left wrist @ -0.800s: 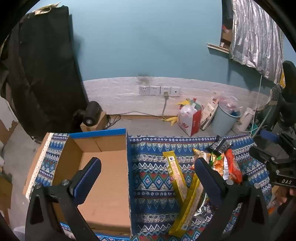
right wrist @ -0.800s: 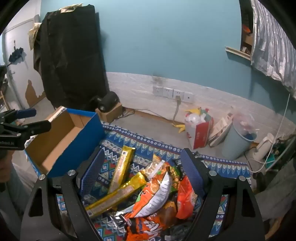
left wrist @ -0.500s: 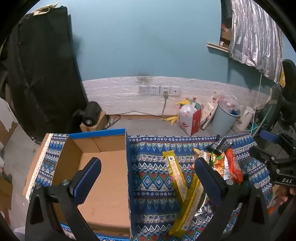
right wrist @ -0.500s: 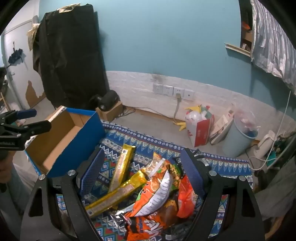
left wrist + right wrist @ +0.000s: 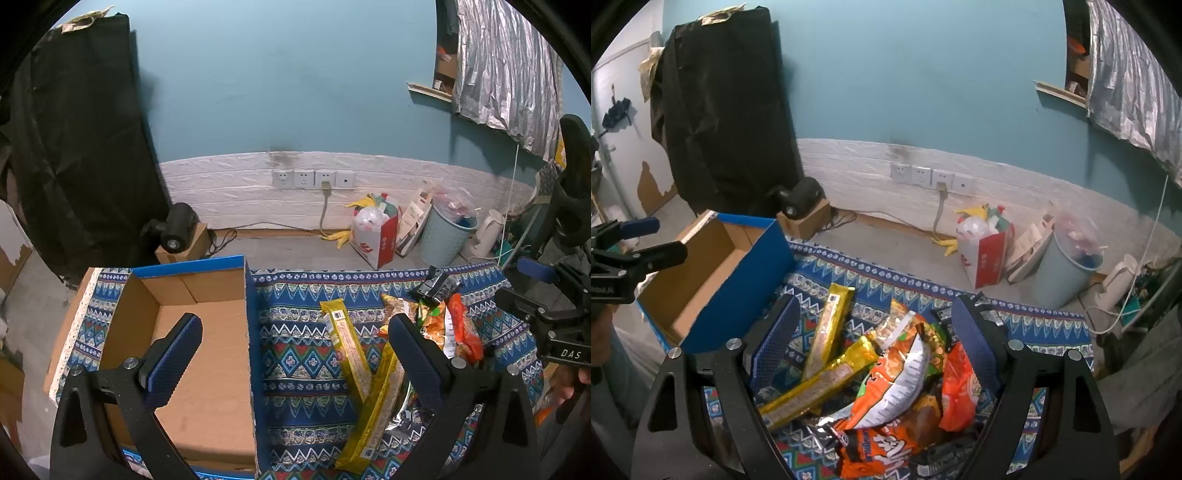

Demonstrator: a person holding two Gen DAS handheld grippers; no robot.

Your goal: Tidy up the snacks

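Note:
An open cardboard box with blue outer walls (image 5: pixel 207 354) sits on the left of a patterned blue cloth (image 5: pixel 295 354); it also shows in the right wrist view (image 5: pixel 713 280). It looks empty. Two long yellow snack packs (image 5: pixel 351 350) (image 5: pixel 831 325) lie crossed right of the box. A heap of orange and red snack bags (image 5: pixel 901 373) (image 5: pixel 458 332) lies further right. My left gripper (image 5: pixel 295 354) is open and empty, above the box's right wall. My right gripper (image 5: pixel 875 339) is open and empty, above the snack heap.
Beyond the table's far edge are a red-and-white bag (image 5: pixel 376 236), a light blue bin (image 5: pixel 447 236), a white kettle (image 5: pixel 487 236) and a black device on a small carton (image 5: pixel 177 232). A black covered object (image 5: pixel 74 147) stands at the left.

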